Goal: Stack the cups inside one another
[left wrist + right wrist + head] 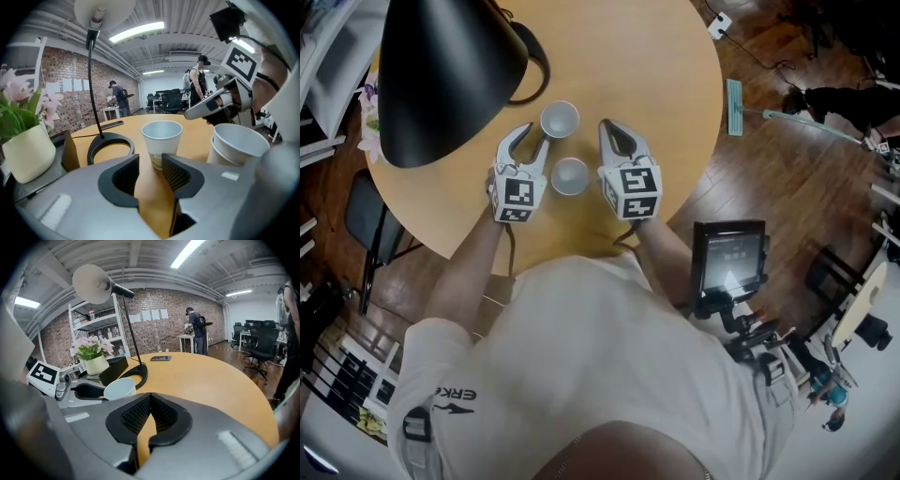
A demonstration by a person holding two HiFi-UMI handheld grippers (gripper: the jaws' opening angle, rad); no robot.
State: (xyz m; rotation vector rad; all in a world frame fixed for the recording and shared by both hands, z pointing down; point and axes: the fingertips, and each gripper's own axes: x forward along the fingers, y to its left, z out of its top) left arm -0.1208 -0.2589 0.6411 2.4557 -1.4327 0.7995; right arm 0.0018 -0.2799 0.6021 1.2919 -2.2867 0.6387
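Two white paper cup sets stand on the round wooden table [675, 84]. A single cup [560, 119] [161, 140] is farther from me. A nested pair [570, 175] [236, 145] stands nearer, between the two grippers. My left gripper [532, 141] [151, 161] is low over the table with its jaws a little apart and nothing between them; the single cup stands just beyond its tips. My right gripper [608, 128] [149, 401] is shut and empty, to the right of both cups. In the right gripper view a white cup [119, 389] shows by the left gripper's [79, 392] tips.
A black lamp shade [450, 75] hangs over the table's left part, and its ring base [110, 147] sits behind the single cup. A flower pot [28, 152] stands at the left, and a phone [161, 358] lies far across the table. People stand far back in the room.
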